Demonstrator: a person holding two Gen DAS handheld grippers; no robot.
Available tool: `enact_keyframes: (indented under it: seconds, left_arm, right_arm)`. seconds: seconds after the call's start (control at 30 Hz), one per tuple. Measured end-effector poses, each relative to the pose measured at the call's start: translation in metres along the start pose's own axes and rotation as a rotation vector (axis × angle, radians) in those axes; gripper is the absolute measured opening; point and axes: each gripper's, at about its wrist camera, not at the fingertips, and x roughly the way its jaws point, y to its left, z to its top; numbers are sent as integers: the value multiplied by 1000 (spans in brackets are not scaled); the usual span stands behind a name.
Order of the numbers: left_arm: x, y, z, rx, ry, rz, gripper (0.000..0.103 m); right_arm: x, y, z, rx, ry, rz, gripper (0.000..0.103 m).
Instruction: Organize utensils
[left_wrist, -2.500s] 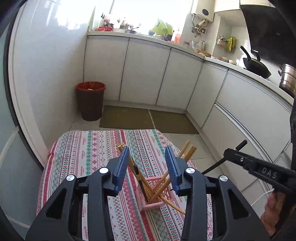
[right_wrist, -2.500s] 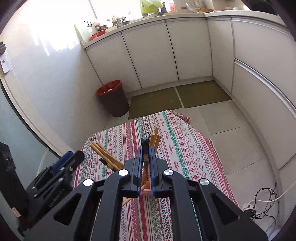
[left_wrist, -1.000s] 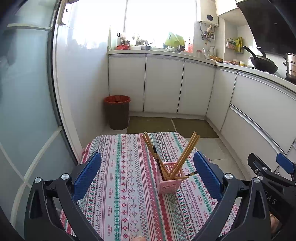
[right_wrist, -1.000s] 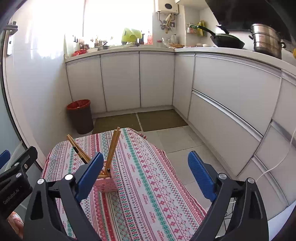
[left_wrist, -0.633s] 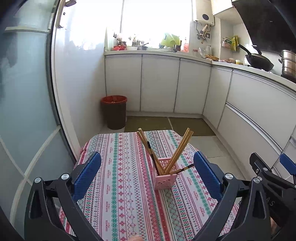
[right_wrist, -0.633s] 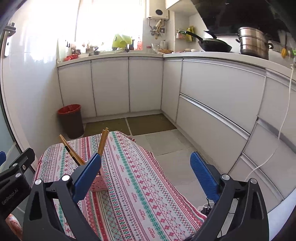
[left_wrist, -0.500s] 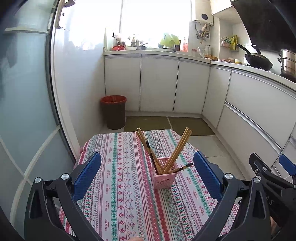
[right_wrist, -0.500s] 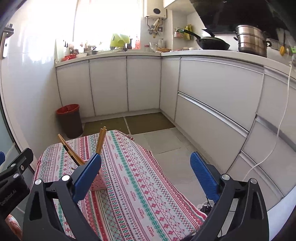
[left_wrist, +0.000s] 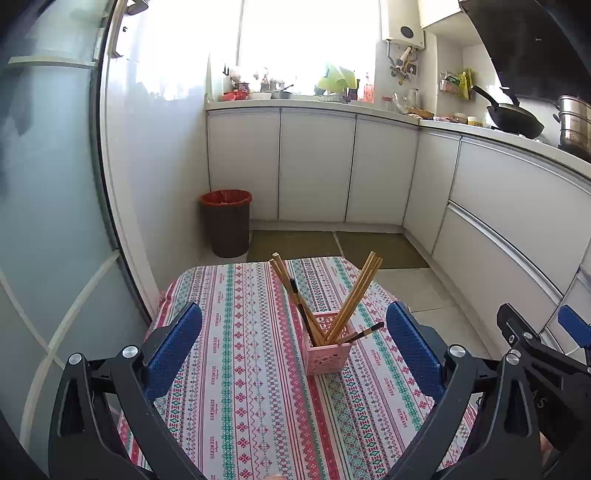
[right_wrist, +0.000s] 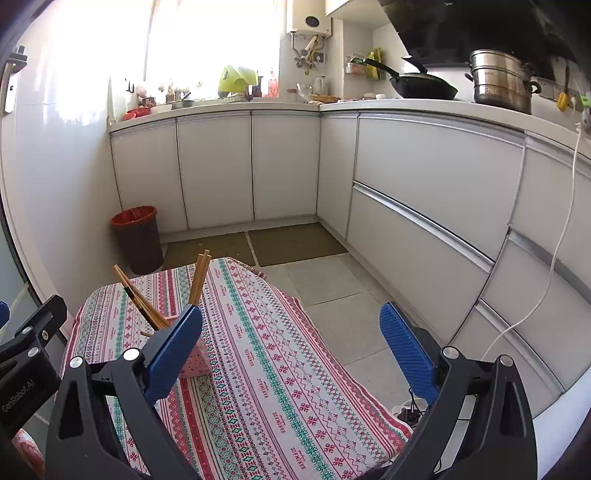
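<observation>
A pink lattice holder stands on the patterned tablecloth and holds several wooden chopsticks that fan out left and right. My left gripper is wide open and empty, held back from the holder. My right gripper is wide open and empty, to the right of the holder, which its left finger partly hides. The chopsticks also show in the right wrist view.
A red-rimmed bin stands on the floor past the table's far edge. White cabinets run along the back and right. A wok and steel pot sit on the counter. A cable lies on the floor.
Both grippers have opened wide and drawn back and up from the holder. The dark-tipped chopstick that the right gripper held now rests in the holder.
</observation>
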Motion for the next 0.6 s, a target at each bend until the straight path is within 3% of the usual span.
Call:
enact_keyframes:
  seconds: [0.6]
  left_arm:
    - [5,2,-4,4,11,2,96]
  right_arm:
    - [3,0,-1,6,14,0,94]
